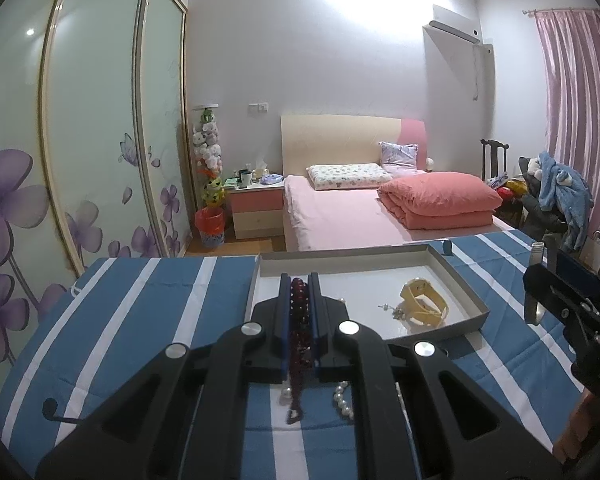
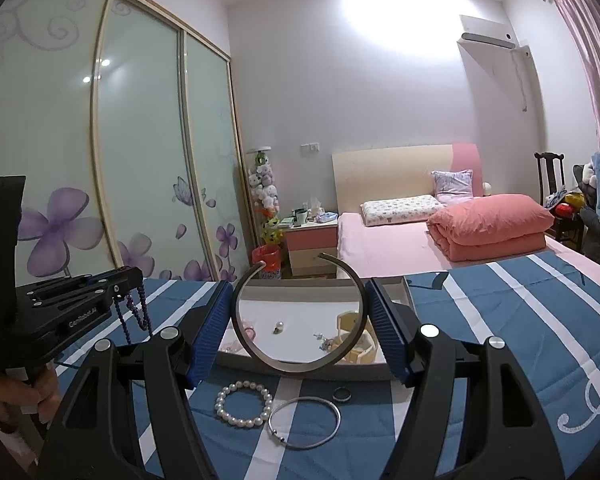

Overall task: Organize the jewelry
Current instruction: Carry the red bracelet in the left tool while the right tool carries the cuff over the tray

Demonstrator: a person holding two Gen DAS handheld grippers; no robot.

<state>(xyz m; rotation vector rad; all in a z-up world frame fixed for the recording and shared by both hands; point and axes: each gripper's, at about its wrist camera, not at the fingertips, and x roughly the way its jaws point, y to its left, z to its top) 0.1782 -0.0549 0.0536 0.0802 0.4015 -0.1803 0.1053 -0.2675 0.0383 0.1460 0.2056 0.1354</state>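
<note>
In the right wrist view, at the left edge, the left gripper (image 2: pixel 134 284) pinches a dark beaded strand (image 2: pixel 134 312), which dangles in loops above the blue-and-white striped cloth (image 2: pixel 500 320). The left wrist view shows the same grip close up: jaws narrow, clamped on the red-black beads at lower centre.

At the centre of the right wrist view, the right gripper (image 2: pixel 300 312) holds a dark open cuff bangle (image 2: pixel 300 364) upright between its blue pads, jaws fairly wide, the bangle's gap facing up.

Behind it, mid-frame, lies a shallow white tray (image 2: pixel 402 288), holding a yellow watch (image 2: pixel 356 336), small earrings (image 2: pixel 324 340) and a tiny bead-like piece (image 2: pixel 278 326). At lower centre, on the cloth in front of the tray, rest a pearl bracelet (image 2: pixel 244 402), a thin silver bangle (image 2: pixel 304 422) and a dark ring (image 2: pixel 342 394).

Both tools seem to be mid-carry, bringing jewelry toward the tray. Next, each piece likely needs moving over a bare patch of tray, lowering, then releasing without knocking what lies there.
</note>
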